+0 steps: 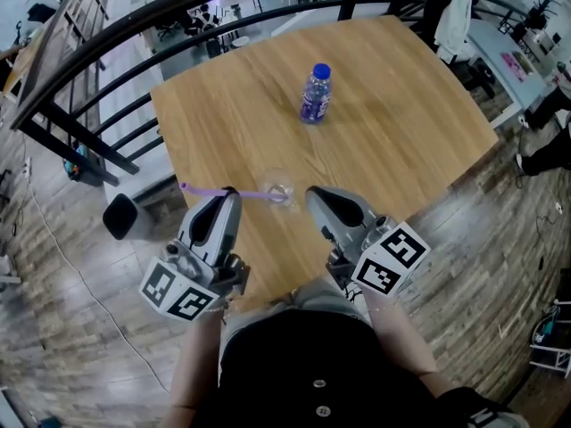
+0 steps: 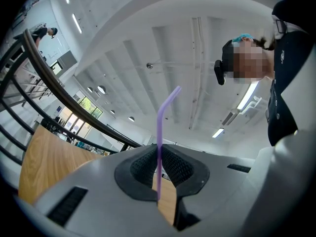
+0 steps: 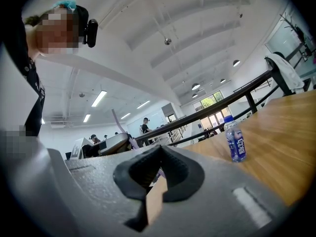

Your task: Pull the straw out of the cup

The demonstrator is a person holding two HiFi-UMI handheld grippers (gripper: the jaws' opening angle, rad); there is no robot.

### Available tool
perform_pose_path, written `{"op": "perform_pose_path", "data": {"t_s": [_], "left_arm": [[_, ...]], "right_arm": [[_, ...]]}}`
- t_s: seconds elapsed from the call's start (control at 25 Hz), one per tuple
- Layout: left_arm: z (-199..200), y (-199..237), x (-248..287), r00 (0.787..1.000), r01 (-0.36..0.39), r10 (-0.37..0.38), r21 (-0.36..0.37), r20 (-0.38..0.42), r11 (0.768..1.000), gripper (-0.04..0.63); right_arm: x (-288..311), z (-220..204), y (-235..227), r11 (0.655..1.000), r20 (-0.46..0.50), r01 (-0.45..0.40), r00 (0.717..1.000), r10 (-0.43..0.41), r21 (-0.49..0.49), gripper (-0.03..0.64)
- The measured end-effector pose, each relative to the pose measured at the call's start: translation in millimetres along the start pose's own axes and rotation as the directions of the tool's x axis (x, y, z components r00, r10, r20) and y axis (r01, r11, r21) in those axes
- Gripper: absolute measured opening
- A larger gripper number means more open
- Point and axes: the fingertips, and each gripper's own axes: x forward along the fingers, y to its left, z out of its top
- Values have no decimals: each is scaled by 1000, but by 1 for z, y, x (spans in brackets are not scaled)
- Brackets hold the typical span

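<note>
Within left hand-held gripper [image 1: 228, 194], straw [image 1: 201, 187] lies level, crosswise.

Location: large open-plan office/lab, mezzanine lvl. Evidence: a black metal railing [image 3: 217, 102] bordered the wood-plank floor [image 1: 71, 266]; beyond it lay a lower lvl w/ desks and swivel chairs [image 1: 192, 20]. Ceiling was high and white, w/ strip lights [image 3: 98, 98] and round downlights [image 3: 196, 87]. A person [image 3: 145, 125] stood in the bkgd. near workstations. Large windows [image 3: 210, 100] lit the far wall. A plain wooden table [image 1: 401, 105] stood by the railing.
</note>
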Motion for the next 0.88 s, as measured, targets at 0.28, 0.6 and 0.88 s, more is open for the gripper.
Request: {"op": "perform_pose_path", "data": {"t_s": [0.28,0.6,0.88], "left_arm": [[-1,2,-1,1000,2,-2,-9,-13,1000,41],[-2,0,-3,1000,10,-10,-11,-14,1000,41],[-2,1,0,1000,11,-11,-13,-13,1000,41]], "right_arm": [[1,-3,2,1000,-21,-1,1000,1,-3,-2],[-2,-5,3,1000,-28,1,1000,-2,-10,-3],[0,-5,3,1000,-33,-4,999,3,-15,-2]]}}
